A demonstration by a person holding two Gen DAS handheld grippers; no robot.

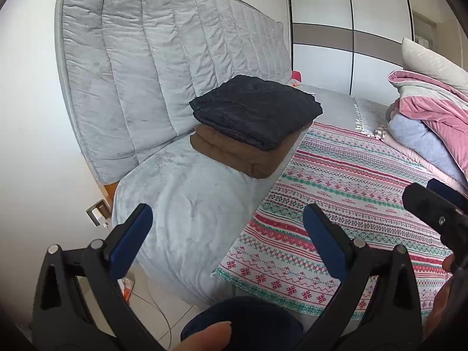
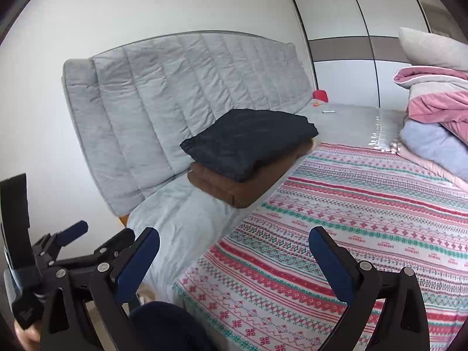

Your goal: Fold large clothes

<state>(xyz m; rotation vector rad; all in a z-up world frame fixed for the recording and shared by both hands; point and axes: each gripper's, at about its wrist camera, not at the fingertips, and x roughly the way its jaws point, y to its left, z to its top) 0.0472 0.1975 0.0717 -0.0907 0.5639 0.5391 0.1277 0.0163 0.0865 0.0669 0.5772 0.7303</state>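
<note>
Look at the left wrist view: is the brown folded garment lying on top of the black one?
No, the black folded garment lies on top of the brown folded garment.

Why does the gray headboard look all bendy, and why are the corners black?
Left wrist view: the fisheye lens bows the gray headboard and wardrobe, and its round edge blackens the corners. Right wrist view: same curve and dark corners; soft, even daylight, no glare; the folded black garment looks sharp.
</note>
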